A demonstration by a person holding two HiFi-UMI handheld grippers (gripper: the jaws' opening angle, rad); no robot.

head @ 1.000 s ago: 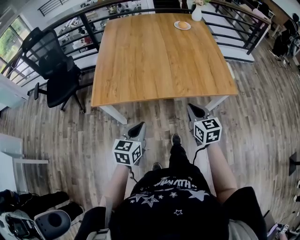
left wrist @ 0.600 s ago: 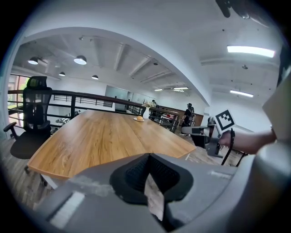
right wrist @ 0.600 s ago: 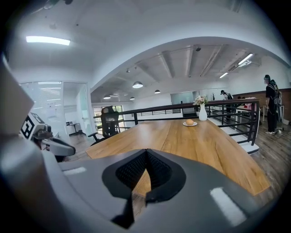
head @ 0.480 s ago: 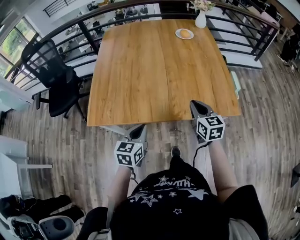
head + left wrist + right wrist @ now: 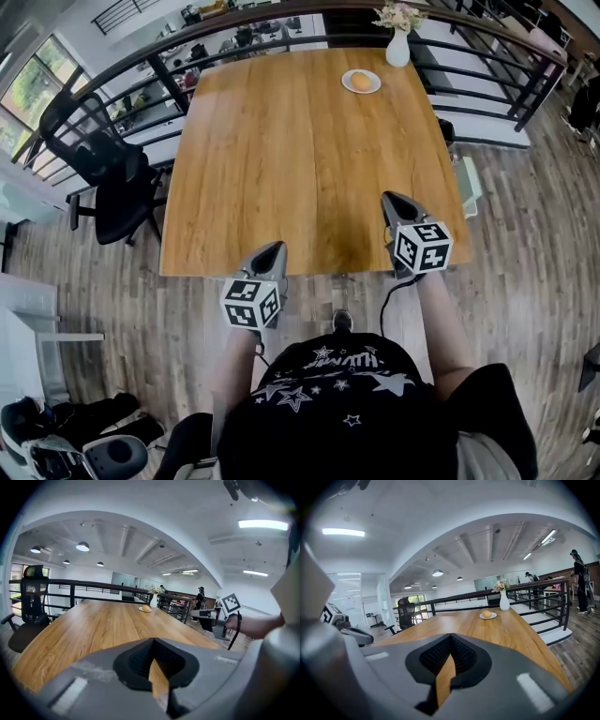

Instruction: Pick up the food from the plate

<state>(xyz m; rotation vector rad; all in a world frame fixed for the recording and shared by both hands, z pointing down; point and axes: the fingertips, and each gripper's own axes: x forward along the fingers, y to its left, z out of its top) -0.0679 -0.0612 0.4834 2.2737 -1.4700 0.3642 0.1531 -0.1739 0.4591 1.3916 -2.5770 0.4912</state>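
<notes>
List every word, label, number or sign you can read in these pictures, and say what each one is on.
Shirt: white lettering among stars, too warped to read.
Left gripper and right gripper: the cube markers are black-and-white square patterns, with no letters or digits.
No other text is readable.

Food (image 5: 361, 81) was too small to identify on its plate (image 5: 375, 84), legs stayed hidden under tabletop (image 5: 300, 159), grey device (image 5: 108, 457) was cut by bottom edge.

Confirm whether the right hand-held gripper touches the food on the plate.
Apart. Head view: right hand-held gripper at near edge of the table, food on its plate at the far end, bare wood between.
</notes>
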